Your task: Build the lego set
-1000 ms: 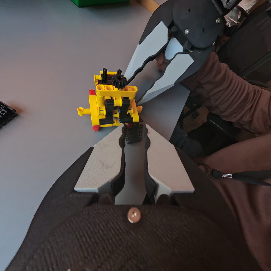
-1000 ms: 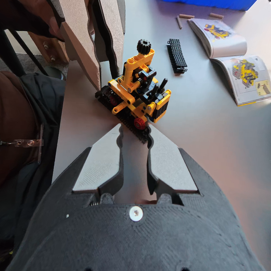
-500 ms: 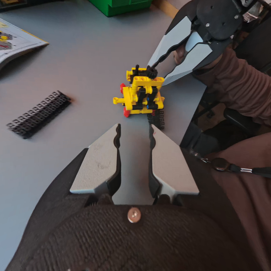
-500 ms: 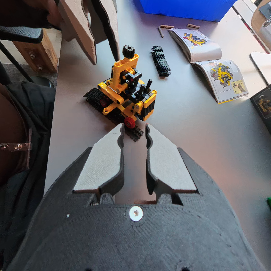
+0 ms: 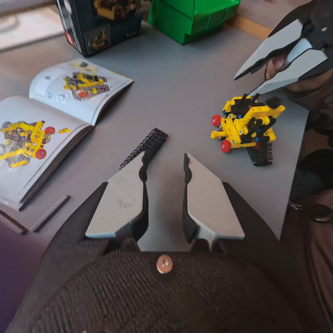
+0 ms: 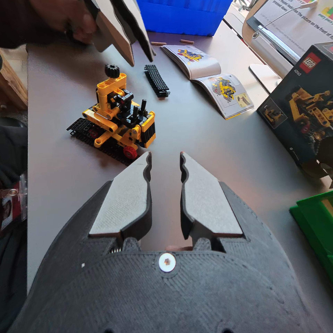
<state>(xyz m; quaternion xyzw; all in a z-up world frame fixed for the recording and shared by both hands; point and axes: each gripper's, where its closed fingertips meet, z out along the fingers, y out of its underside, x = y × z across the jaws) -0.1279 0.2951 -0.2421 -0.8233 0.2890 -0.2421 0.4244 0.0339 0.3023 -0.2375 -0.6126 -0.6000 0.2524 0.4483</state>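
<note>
The part-built yellow and black bulldozer (image 5: pixel 246 124) stands near the table's edge, with a black track (image 5: pixel 260 155) lying under its near side. It also shows in the right wrist view (image 6: pixel 119 115). A loose black track strip (image 5: pixel 149 144) lies flat, and its near end is hidden behind my left finger. My left gripper (image 5: pixel 164 155) is open and empty, to the left of the model. My right gripper (image 6: pixel 165 153) is open and empty, just short of the model's red wheel. Each gripper also shows in the other's view, the right (image 5: pixel 242 86) and the left (image 6: pixel 141 62).
An open instruction booklet (image 5: pixel 54 117) lies left of the loose track. A dark set box (image 6: pixel 306 108), a green bin (image 5: pixel 191 18) and a blue bin (image 6: pixel 180 16) stand around it. Two brown rods (image 5: pixel 50 212) lie near the booklet. The table edge (image 5: pixel 295 180) runs close to the model. The right tips stand about 10 cm off the black track (image 5: pixel 260 155).
My left gripper let go of the track under the model, opened wider, pulled back and swung left toward the loose track. My right gripper pulled back and away from the model.
</note>
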